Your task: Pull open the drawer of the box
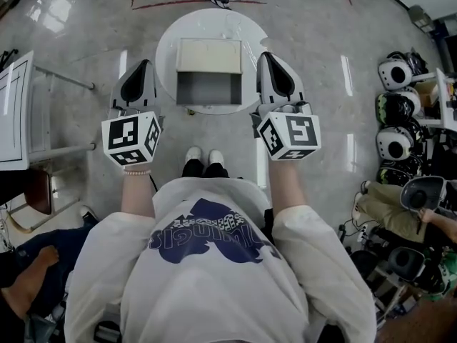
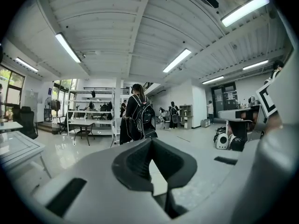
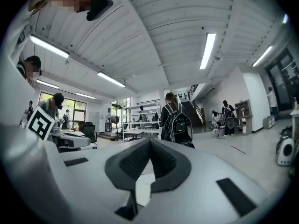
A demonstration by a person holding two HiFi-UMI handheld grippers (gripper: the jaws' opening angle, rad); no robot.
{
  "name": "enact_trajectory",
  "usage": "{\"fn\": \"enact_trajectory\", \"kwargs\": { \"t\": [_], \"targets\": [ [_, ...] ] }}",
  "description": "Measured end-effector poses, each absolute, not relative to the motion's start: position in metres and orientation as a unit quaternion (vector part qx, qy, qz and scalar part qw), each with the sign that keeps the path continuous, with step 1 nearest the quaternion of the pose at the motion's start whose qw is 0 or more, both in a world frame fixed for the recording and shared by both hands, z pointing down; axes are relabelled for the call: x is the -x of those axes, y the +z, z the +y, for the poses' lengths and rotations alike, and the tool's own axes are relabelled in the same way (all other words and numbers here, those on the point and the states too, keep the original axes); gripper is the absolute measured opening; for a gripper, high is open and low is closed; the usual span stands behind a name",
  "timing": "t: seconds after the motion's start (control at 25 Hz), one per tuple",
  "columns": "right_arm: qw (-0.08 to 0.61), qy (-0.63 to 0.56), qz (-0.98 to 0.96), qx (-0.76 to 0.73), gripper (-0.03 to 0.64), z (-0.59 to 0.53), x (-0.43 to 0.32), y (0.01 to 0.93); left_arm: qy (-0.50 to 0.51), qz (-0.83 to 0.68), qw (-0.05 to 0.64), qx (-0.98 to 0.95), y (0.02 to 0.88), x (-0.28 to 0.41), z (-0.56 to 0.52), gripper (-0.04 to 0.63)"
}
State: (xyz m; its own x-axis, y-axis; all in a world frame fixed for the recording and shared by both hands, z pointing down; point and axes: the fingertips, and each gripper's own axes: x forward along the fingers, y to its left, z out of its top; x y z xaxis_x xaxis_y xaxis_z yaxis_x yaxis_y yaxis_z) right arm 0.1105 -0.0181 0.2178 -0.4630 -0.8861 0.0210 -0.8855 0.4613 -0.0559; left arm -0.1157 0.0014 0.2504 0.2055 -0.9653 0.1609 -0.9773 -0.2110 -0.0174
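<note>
In the head view a pale box (image 1: pixel 208 56) stands on a small round white table (image 1: pixel 168 56). Its drawer (image 1: pixel 208 88) is pulled out toward me and looks empty inside. My left gripper (image 1: pixel 143 67) hovers left of the table and my right gripper (image 1: pixel 265 57) right of the drawer, both raised and apart from the box. Each is shut with nothing between its jaws. The left gripper view (image 2: pixel 150 142) and the right gripper view (image 3: pixel 149 142) show the dark pads closed together, looking level across the room; the box is not in either.
Several helmets (image 1: pixel 395 109) are stacked at the right, with a seated person (image 1: pixel 389 206) below them. A white table (image 1: pixel 16 109) and a chair stand at the left. A person with a backpack (image 2: pixel 138 118) stands further out in the room, near shelves (image 2: pixel 88 108).
</note>
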Motion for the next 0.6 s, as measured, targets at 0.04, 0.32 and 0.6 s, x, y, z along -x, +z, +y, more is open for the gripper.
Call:
{"fn": "enact_trajectory", "kwargs": {
  "t": [0.04,0.32,0.6],
  "targets": [
    [0.003,-0.03,0.854,0.519,-0.003,-0.0175,-0.1094,0.2205,0.069,-0.626,0.047,-0.775,0.253,0.1171,0.0022,0.008],
    [-0.026,-0.012,0.847,0.531,-0.003,-0.0151,-0.1063,0.2258,0.07,-0.626,0.049,-0.775,0.2581,0.1195,0.0049,0.008],
    [-0.046,0.026,0.841,0.539,-0.003,-0.0143,-0.1085,0.2165,0.076,-0.628,0.038,-0.773,0.2525,0.1177,0.0045,0.008]
  ]
}}
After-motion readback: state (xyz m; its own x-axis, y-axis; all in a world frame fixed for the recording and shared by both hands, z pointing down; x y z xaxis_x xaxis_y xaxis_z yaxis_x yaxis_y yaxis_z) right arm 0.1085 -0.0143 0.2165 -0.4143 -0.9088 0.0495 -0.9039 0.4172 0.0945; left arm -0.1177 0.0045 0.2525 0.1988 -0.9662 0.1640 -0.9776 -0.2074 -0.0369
